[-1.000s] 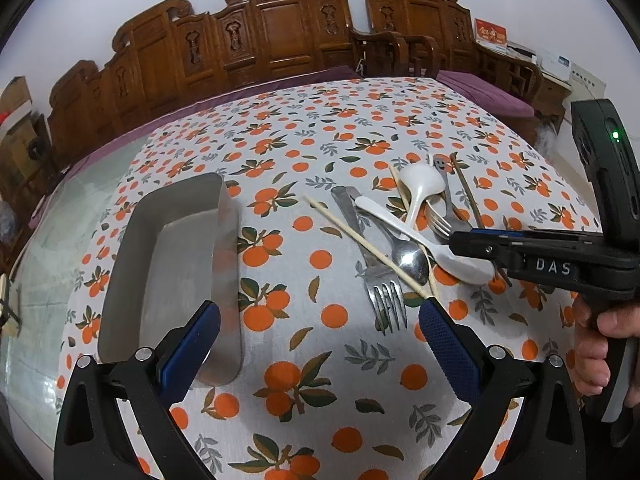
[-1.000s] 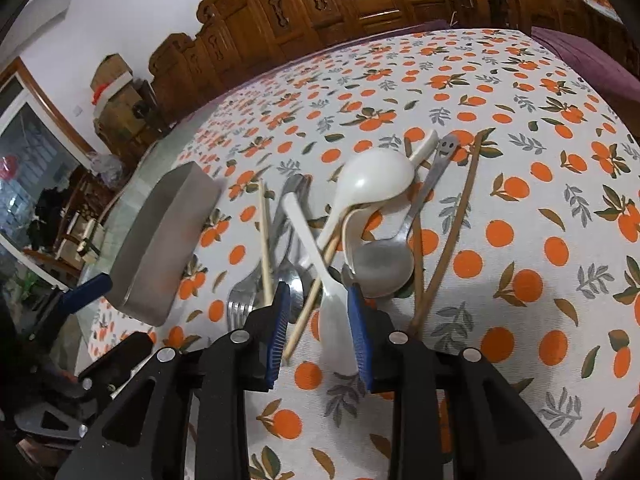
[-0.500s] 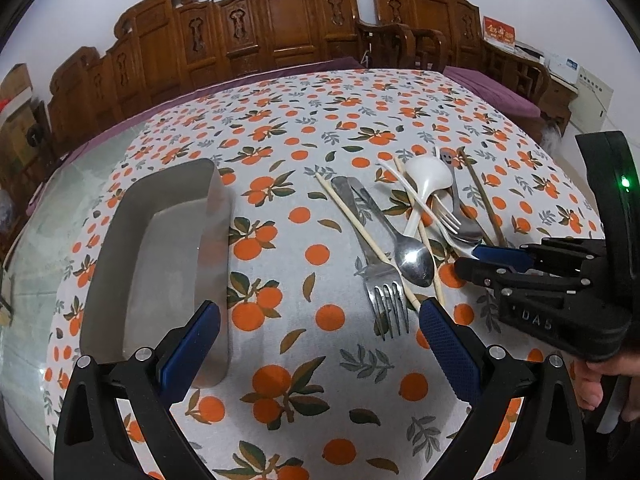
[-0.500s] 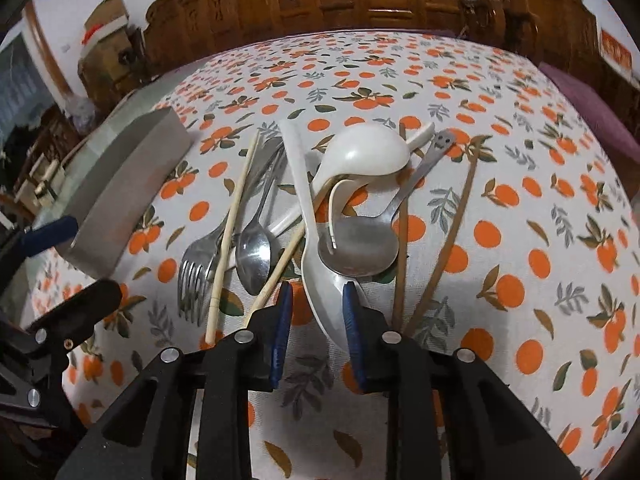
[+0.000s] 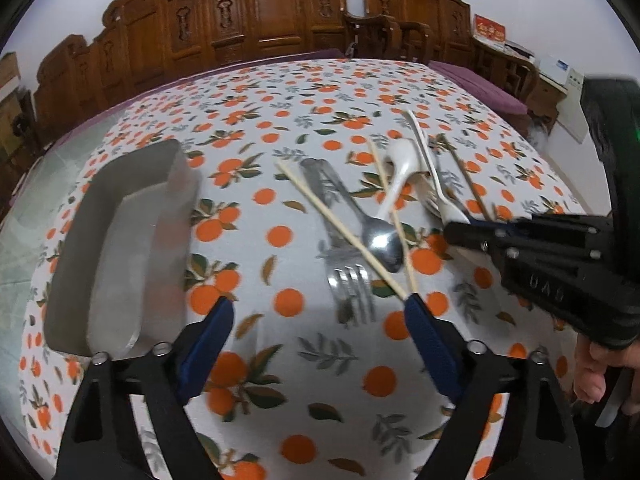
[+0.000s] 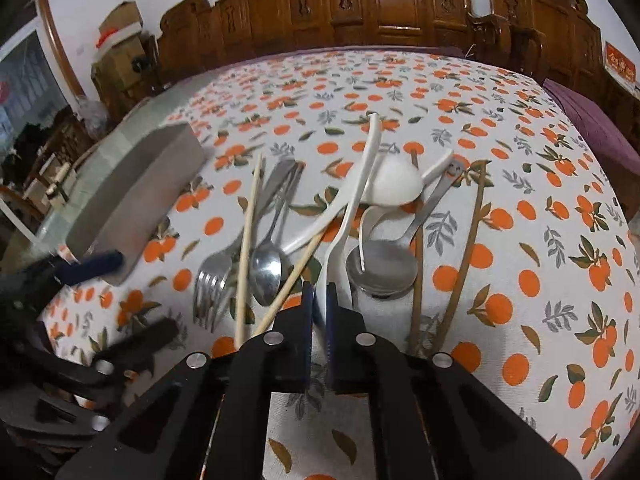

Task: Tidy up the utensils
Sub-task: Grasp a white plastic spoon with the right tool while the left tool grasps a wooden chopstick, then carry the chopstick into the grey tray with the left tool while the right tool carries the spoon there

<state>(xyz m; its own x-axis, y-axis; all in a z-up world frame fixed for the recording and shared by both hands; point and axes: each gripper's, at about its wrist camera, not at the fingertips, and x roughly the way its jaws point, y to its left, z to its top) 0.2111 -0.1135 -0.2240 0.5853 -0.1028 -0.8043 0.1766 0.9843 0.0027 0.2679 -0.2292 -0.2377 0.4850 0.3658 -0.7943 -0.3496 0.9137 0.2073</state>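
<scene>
Raised letters, blurred but seemingly "DAS", stand on the right tongs; the wall signs are unreadable.

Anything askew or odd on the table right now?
Yes: the utensils lie in a crossed heap beside the metal tray, chopsticks over fork and spoons. The right tool has a white spoon clamped, its handle tilted up.

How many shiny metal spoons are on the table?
2. A small shiny metal spoon lies beside the metal fork; a big round one lies right of the tongs. Others may hide underneath.
</scene>
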